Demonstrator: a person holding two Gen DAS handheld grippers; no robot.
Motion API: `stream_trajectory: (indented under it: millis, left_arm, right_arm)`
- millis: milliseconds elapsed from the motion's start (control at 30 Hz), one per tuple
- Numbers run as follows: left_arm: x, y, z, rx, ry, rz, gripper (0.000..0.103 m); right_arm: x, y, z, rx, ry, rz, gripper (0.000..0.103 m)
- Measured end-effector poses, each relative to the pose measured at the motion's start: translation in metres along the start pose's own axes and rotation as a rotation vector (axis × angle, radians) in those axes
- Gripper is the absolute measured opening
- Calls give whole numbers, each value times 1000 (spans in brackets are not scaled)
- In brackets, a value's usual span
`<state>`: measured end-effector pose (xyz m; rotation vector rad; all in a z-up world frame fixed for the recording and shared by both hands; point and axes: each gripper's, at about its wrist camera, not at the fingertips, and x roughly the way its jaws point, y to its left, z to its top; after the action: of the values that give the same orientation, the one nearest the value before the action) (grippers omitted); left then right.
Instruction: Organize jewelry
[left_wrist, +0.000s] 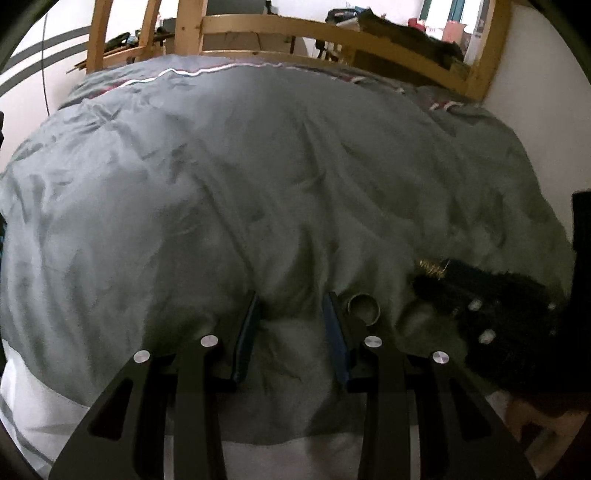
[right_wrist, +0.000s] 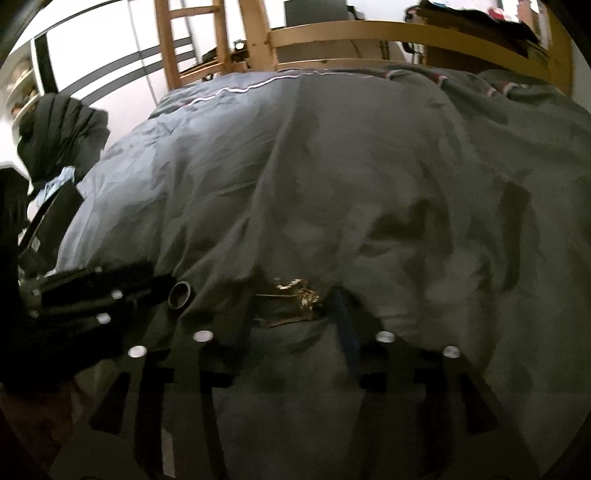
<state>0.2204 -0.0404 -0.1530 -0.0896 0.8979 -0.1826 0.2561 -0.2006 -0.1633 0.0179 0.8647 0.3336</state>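
- Here, left tongs (left_wrist: 291, 306) apart over the bed (left_wrist: 221, 184), ring (left_wrist: 364, 308) just beside, outside them.
- Right tongs (right_wrist: 295, 299) apart around the gold chain (right_wrist: 295, 291), ready to pinch it, I judge.

Nothing here can be read. Both views are soft and dim, and no letters, numbers, brand marks or signs stand out on anything in them.
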Motion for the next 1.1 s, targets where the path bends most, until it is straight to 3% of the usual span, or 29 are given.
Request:
stream_trajectory:
  millis: [67, 133, 200, 333, 433, 500, 600, 833, 1100]
  left_arm:
    - [-10, -3, 1, 6, -52, -14, 35]
    - [-18, -7, 2, 23, -90, -56, 41]
    - [-21, -18, 0, 70, -114, -86, 69]
    - [-1, -32, -2, 154, -58, -53, 71]
    - [12, -22, -3, 110, -7, -93, 59]
    - [9, -16, -1, 88, -21, -126, 34]
    - [12, -14, -2, 91, -17, -77, 20]
    - [5, -4, 4, 32, -47, 4, 14]
    - [0, 2, 8, -4, -56, -13, 9]
  right_arm:
    - [5, 3, -1, -28, 21, -29, 47]
    - [6, 4, 0, -36, 25, -44, 36]
    - [5, 1, 0, -16, 21, -56, 27]
    - [0, -17, 2, 68, 6, -63, 11]
    - [0, -20, 2, 79, 7, -54, 11]
    - [0, -18, 2, 75, 9, -57, 11]
    - [-1, -20, 0, 89, 10, -51, 11]
    - [0, -20, 0, 97, 8, -44, 11]
    - [-11, -22, 1, 112, -40, -16, 10]
